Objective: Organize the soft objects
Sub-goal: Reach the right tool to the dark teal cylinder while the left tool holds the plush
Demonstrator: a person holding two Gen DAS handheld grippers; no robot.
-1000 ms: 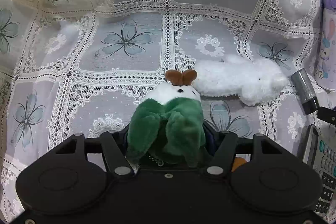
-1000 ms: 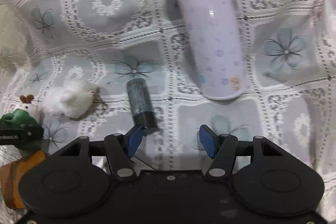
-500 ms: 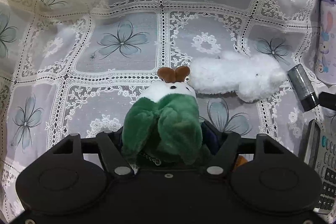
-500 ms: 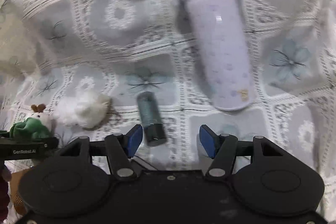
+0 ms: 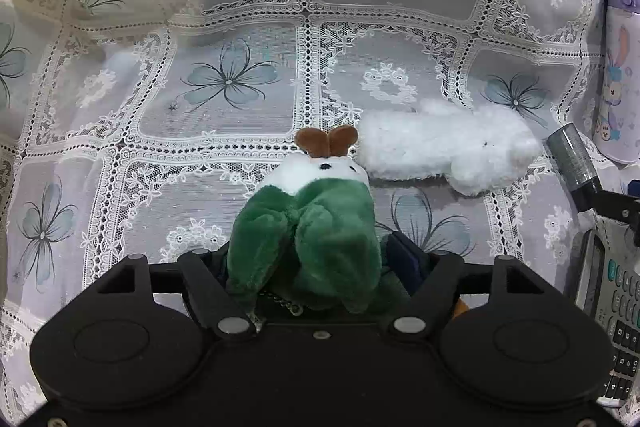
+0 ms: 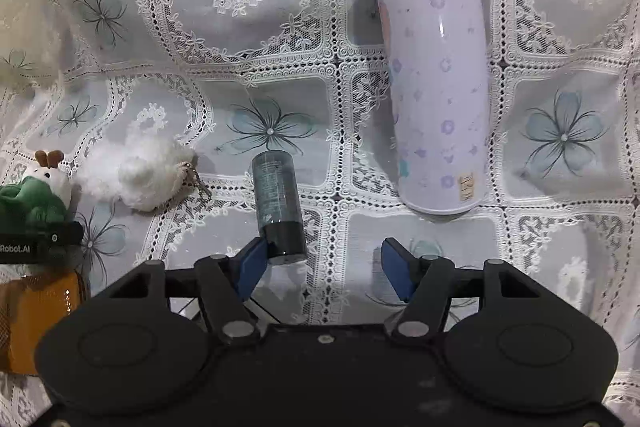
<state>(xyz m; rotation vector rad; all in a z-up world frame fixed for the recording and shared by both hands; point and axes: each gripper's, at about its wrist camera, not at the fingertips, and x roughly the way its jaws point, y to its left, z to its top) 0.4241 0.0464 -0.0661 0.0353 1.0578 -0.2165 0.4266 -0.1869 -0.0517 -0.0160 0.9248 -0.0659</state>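
Fingers of the left gripper (image 5: 316, 267) are closed on the green plush toy (image 5: 316, 227), gripped at its green body; its white head and brown ears point forward, away from the fingers, over the lace tablecloth (image 5: 224, 131). Just ahead and to the right of the toy's head lies the white fluffy plush (image 5: 448, 155), flat on the cloth, near the head; contact cannot be judged. Further right: a dark cylindrical bottle (image 5: 574, 163) and the edge of a calculator (image 5: 618, 315). Fingers of the right gripper (image 6: 324, 267) are spread apart, blue pads (image 6: 250, 265) visible, nothing between them. The dark bottle's cap end sits just beside the left-hand pad. The purple flask (image 6: 436, 75) lies on its side ahead and to the right of the fingers. White plush is ahead-left, with a ball chain (image 6: 198, 179) attached.
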